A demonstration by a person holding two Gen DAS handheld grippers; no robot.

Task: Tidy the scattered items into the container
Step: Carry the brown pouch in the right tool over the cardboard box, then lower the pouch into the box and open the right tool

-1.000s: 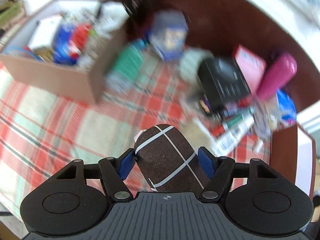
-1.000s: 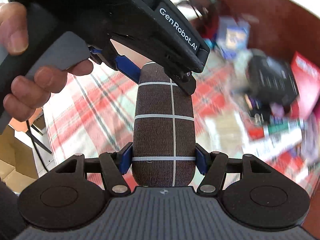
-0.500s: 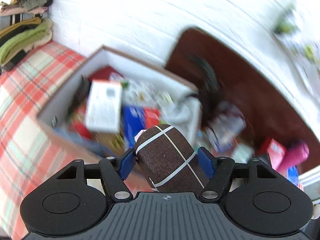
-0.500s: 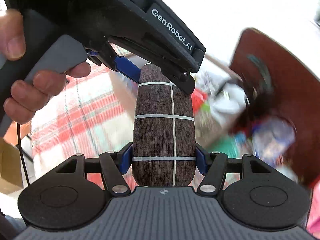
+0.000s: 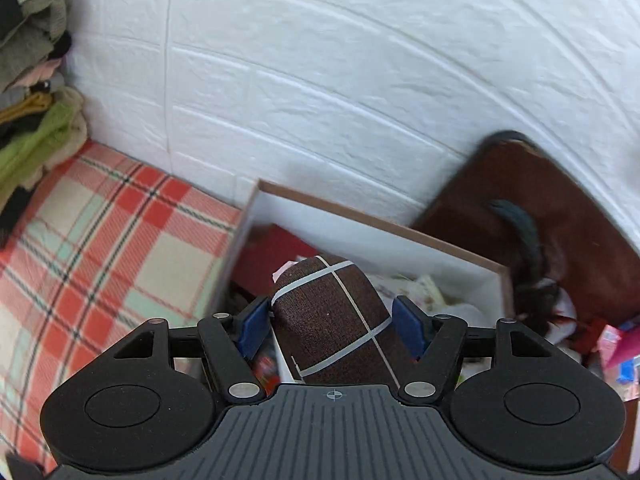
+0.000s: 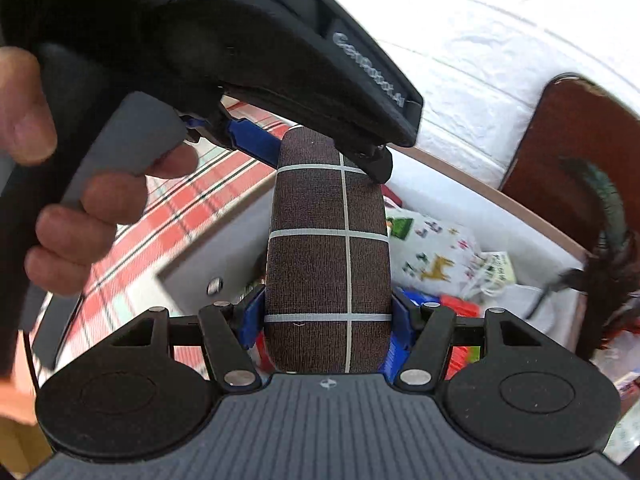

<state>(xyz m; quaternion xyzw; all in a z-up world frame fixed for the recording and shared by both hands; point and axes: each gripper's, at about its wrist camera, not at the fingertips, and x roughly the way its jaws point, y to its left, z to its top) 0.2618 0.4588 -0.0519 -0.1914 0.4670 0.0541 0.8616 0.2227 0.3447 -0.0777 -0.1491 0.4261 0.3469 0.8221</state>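
Note:
A dark brown fabric case with white grid lines (image 5: 336, 320) is held at both ends. My left gripper (image 5: 331, 322) is shut on one end; my right gripper (image 6: 327, 316) is shut on the other end (image 6: 328, 256). In the right wrist view the left gripper's black body (image 6: 280, 64) clamps the case's far end. The case hangs above the open cardboard box (image 5: 372, 222), which has white inner walls (image 6: 472, 216) and holds several items, among them a printed white bag (image 6: 436, 248).
The box stands on a red plaid cloth (image 5: 100, 236) against a white brick-pattern wall (image 5: 320, 92). A brown wooden board (image 5: 560, 216) with dark feathers (image 6: 608, 216) is at the right. Folded clothes (image 5: 36, 92) are stacked at the far left.
Both grippers have carried the case from over the cluttered cloth leftward and up to above the box. The grip on the case is unchanged.

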